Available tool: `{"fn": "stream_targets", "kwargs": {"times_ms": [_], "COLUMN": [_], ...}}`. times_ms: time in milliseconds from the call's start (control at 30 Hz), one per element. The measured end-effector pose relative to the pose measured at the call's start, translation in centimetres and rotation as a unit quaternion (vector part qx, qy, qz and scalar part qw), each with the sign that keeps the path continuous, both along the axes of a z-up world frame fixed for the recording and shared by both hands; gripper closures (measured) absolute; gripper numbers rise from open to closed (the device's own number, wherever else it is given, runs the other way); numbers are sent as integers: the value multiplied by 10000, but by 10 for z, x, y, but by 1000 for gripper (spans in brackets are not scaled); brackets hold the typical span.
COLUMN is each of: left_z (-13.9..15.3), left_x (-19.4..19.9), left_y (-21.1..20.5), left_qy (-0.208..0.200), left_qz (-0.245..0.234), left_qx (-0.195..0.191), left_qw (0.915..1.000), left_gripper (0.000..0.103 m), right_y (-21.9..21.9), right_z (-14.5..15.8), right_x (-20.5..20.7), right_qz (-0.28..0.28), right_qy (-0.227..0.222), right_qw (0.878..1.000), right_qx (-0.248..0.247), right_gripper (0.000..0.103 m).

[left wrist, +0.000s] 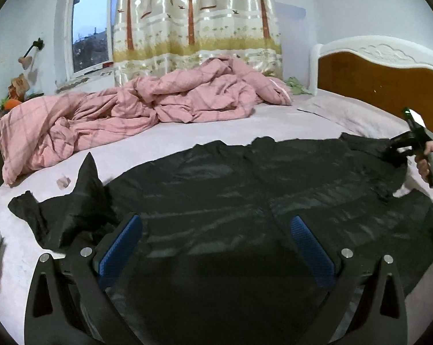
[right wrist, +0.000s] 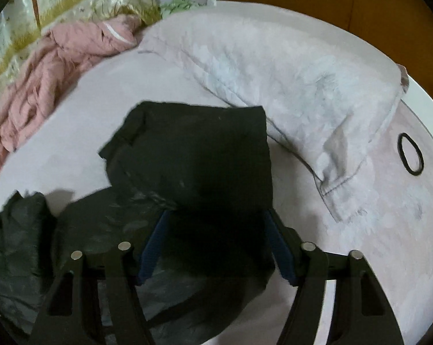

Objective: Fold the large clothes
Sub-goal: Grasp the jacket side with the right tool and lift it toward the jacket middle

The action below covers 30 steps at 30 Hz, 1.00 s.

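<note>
The bed [left wrist: 170, 143] carries everything here: a pale lilac sheet covers it, and a white-framed headboard with a brown wood panel [left wrist: 383, 77] rises at its head end, on the right of the left wrist view. Behind the far edge hangs a satin curtain printed with trees [left wrist: 193, 20], with a window [left wrist: 91, 28] to its left showing dusk sky, and a wall lamp [left wrist: 32, 50] further left on the pale wall. A crumpled pink checked duvet [left wrist: 136, 106] lies heaped along the far edge of the bed, and a pale pillow [right wrist: 288, 86] lies against the headboard, its lower corner just beside the garment. A black hair tie [right wrist: 411, 154] lies on the sheet near the head-end edge, well apart from the cloth, and a bit of green fabric [right wrist: 179, 3] sits at the far corner by the headboard. The black jacket [left wrist: 230, 201], shiny and creased, is spread wide across the near half of the bed, 1 sleeve [left wrist: 69, 204] bunched and peaked toward the foot end. The left gripper [left wrist: 216, 244] hovers over the jacket's near middle with its 2 blue-padded fingers [left wrist: 121, 247] wide apart and nothing between them. The right gripper [right wrist: 216, 247], held by a hand [left wrist: 426, 161] at the head end, has a thick fold of the jacket's other sleeve [right wrist: 199, 155] lying between its blue pads; whether the pads actually pinch the cloth cannot be told.
</note>
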<state>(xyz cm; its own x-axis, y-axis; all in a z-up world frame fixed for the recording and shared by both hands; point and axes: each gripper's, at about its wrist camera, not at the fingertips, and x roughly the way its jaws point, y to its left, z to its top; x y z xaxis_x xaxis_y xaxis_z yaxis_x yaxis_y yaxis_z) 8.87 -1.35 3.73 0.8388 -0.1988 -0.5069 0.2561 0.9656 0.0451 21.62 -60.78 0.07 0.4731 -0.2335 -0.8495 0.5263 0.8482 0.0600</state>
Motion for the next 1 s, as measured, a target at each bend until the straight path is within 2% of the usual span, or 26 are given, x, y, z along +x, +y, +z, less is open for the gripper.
{"fn": "stream_targets", "kwargs": {"times_ms": [33, 100, 133, 200, 367, 533, 667, 800, 1000], "left_z": [0, 0, 0, 1, -3, -10, -13, -11, 2], "left_x": [-2, -3, -4, -7, -14, -26, -38, -43, -50], "left_y": [-2, -4, -5, -6, -7, 0, 8, 15, 22], "left_qy": [11, 107, 148, 201, 187, 262, 237, 225, 110], "left_qz": [-38, -126, -164, -210, -132, -62, -41, 0, 8], "left_qx": [9, -57, -105, -160, -36, -20, 78, 59, -240], "left_qw": [10000, 9998, 9997, 9994, 9997, 9996, 9997, 9997, 9997], "left_gripper": [0, 0, 0, 0, 0, 0, 0, 0, 0], "right_y": [0, -1, 1, 7, 31, 75, 119, 167, 238], "right_z": [-6, -10, -7, 1, 30, 58, 66, 85, 131], "right_x": [2, -1, -7, -17, -57, -130, -177, -192, -165], "right_qz": [13, -92, -219, -227, 239, 689, 1087, 1498, 2293], "right_qy": [94, 83, -30, -232, -846, -1618, -1838, -1897, -2237], "right_qw": [10000, 9999, 9996, 9990, 9961, 9843, 9769, 9695, 9445], "right_qx": [-4, -22, -170, -320, -2, 149, 70, -412, -724], "right_gripper": [66, 86, 91, 94, 95, 95, 95, 95, 95]}}
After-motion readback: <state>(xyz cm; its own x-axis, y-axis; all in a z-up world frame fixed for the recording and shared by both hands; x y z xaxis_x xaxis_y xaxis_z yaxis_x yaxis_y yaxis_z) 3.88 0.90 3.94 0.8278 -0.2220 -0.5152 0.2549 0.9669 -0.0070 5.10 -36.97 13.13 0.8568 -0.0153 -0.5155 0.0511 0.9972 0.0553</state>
